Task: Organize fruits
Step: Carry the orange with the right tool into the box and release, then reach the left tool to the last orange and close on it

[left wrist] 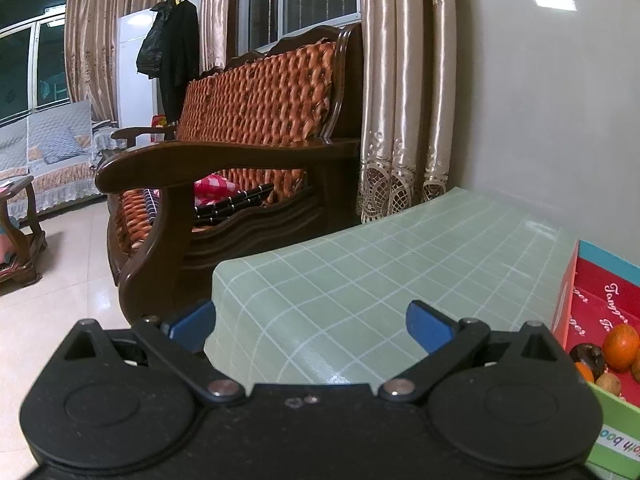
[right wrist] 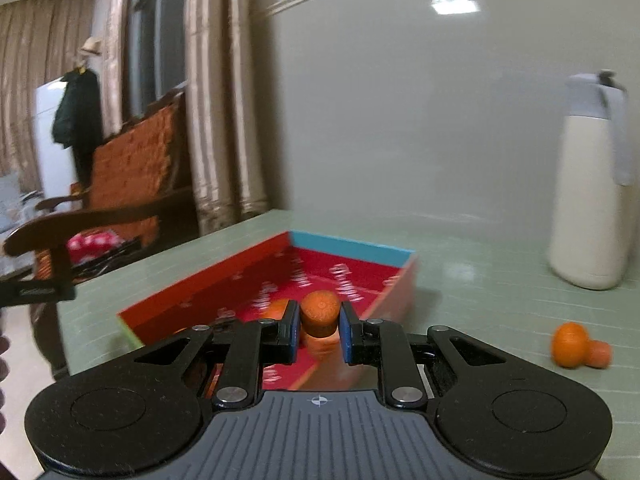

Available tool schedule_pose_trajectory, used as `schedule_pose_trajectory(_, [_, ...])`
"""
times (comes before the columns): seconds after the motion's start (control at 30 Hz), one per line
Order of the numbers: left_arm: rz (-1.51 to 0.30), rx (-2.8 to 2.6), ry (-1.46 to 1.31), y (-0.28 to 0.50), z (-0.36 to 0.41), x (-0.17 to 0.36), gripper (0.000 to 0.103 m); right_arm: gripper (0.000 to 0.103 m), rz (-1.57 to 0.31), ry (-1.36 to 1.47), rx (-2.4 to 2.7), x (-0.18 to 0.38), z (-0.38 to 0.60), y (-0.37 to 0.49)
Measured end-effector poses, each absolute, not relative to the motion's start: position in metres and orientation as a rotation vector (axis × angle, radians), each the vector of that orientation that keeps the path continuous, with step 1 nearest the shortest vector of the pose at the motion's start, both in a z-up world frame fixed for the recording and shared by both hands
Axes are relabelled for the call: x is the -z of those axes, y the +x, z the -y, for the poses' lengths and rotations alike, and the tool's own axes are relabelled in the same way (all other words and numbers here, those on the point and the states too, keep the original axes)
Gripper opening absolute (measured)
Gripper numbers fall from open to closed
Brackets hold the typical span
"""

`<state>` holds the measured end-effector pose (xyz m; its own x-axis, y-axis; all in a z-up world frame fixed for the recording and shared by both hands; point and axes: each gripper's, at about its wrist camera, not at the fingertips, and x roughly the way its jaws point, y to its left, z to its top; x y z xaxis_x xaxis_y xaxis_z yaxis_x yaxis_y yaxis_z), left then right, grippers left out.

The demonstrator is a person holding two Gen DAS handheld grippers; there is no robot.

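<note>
Right now the right gripper (right wrist: 319, 330) has its blue pads pressed against both sides of an orange fruit (right wrist: 319, 313), a small round one with a pitted skin, and carries it above the red box (right wrist: 248, 276). That box is a shallow cardboard tray with a red printed floor, a light blue far wall and a green near corner; it stands on the pale green checked tablecloth (right wrist: 480, 280). Further orange fruit lies blurred on the box floor just behind and below the held one. Off to the right, on the cloth and well apart from the box, two more orange fruits (right wrist: 580, 346) lie touching each other. A cream jug (right wrist: 588, 200) with a grey lid and handle stands near the wall beyond them.

Meanwhile the left gripper (left wrist: 311, 322) hangs over the bare near end of the table with its jaws spread wide and nothing between the blue pads (left wrist: 430, 326). At the right edge of its view the same box shows, its red inner wall (left wrist: 600, 300) carrying white script, with a round orange fruit (left wrist: 621, 346), a dark brown fruit (left wrist: 588, 356) and a light brown one (left wrist: 609, 383) lying close together on the floor. A wooden armchair (left wrist: 224, 168) with a woven orange back stands just past the table's far left corner, and beige curtains (left wrist: 404, 92) hang beside it.
</note>
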<state>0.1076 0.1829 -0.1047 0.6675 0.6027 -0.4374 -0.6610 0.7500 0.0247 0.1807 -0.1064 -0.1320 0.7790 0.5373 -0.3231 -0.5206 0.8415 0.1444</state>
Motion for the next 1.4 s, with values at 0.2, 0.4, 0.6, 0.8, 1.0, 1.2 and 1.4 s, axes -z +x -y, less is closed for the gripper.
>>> schedule_pose_trajectory(0.2, [-0.443, -0.715, -0.143, 0.108, -0.183, 0.105, 0.096, 0.023, -0.39, -0.013, -0.595, 0.137, 0.085, 0.177])
schedule_pose_trajectory(0.4, [-0.447, -0.715, -0.144, 0.108, -0.182, 0.105, 0.096, 0.088, -0.303, 0.027, -0.529, 0.133, 0.099, 0.168])
schedule_pose_trajectory(0.6, [-0.454, -0.701, -0.138, 0.11, -0.175, 0.107, 0.096, 0.089, -0.331, 0.056, -0.354, 0.133, 0.122, 0.18])
schedule_pose_trajectory(0.8, [-0.457, -0.674, -0.113, 0.115, -0.161, 0.109, 0.096, 0.098, -0.35, 0.084, -0.181, 0.135, 0.153, 0.183])
schedule_pose_trajectory(1.0, [-0.439, -0.626, -0.078, 0.119, -0.139, 0.109, 0.096, 0.099, -0.354, 0.03, -0.051, 0.139, 0.172, 0.18])
schedule_pose_trajectory(1.2, [-0.401, -0.538, -0.014, 0.126, -0.106, 0.109, 0.096, 0.1, -0.368, 0.029, 0.066, 0.144, 0.193, 0.177])
schedule_pose_trajectory(1.4, [-0.371, -0.414, 0.048, 0.137, -0.065, 0.104, 0.096, 0.103, -0.367, 0.031, 0.235, 0.147, 0.226, 0.171])
